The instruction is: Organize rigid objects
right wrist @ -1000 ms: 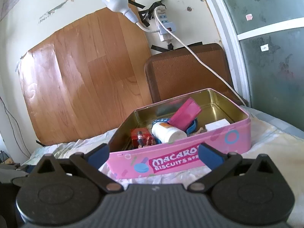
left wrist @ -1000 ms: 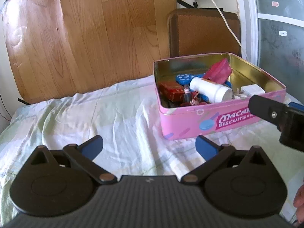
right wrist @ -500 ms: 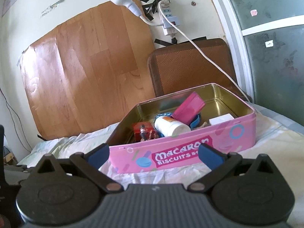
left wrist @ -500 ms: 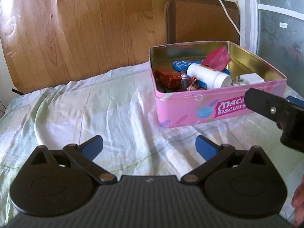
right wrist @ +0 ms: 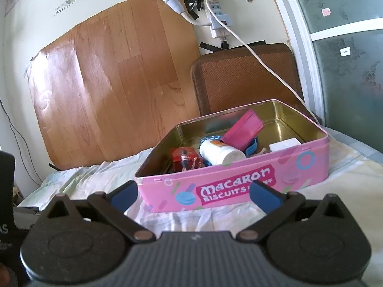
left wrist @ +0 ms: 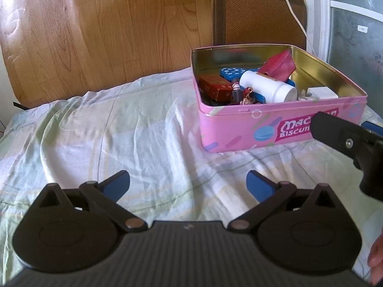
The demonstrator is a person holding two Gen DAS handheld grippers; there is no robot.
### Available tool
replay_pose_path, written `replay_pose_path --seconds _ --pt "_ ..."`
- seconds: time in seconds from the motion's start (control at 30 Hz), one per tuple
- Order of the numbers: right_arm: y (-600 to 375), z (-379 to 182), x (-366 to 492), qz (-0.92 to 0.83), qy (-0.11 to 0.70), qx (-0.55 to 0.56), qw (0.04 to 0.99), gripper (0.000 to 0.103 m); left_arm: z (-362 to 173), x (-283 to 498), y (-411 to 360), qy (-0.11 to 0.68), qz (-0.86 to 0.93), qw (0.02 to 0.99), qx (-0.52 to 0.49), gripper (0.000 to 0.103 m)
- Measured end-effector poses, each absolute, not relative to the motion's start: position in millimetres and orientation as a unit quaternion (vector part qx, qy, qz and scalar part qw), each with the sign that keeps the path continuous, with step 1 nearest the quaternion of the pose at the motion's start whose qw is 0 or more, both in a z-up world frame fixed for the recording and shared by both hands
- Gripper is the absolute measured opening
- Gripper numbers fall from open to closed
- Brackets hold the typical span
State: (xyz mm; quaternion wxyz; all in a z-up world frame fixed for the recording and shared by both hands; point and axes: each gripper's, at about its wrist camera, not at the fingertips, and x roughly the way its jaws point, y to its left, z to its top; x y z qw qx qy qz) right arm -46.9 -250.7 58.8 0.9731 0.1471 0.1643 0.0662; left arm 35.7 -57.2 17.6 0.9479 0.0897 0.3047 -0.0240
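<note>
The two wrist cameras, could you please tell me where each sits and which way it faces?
Left wrist: rides the left tool, looking forward over the pale checked bedsheet toward the pink rectangular biscuit tin; its open blue fingers, the right tool's black body and a fingertip show.
Right wrist: rides the right tool, low, facing the tin's lettered side; its open fingers show.
Shared: the tin, the white cylindrical bottle inside, the wood-grain panel.
</note>
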Motion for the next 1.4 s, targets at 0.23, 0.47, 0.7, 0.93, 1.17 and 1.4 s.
replay_pose_path --seconds 0.23,0.47,0.7,0.93,1.17,1.4 --pt "-250.7 58.9 -45.5 0.068 0.167 0.146 0.973 0.103 16.8 37.6 -56.5 0.309 -0.020 0.947 0.089 0.103" --pt "-251.4 58.6 -44.8 0.068 0.167 0.147 0.973 0.103 16.8 37.7 -57.8 0.309 -0.018 0.947 0.090 0.103" --pt "-252.0 58.8 -44.3 0.068 0.168 0.148 0.972 0.103 16.7 37.9 -57.7 0.309 -0.018 0.947 0.090 0.103" --pt "-252.2 58.9 -44.1 0.068 0.168 0.148 0.972 0.103 15.8 38.1 -57.9 0.311 -0.018 0.946 0.090 0.103" --pt "-253.0 57.9 -44.2 0.067 0.169 0.150 0.972 0.103 13.4 38.6 -57.2 0.313 -0.019 0.945 0.091 0.103" --pt "-253.5 58.0 -43.7 0.068 0.170 0.150 0.972 0.103 11.6 38.8 -56.8 0.316 -0.021 0.944 0.091 0.103"
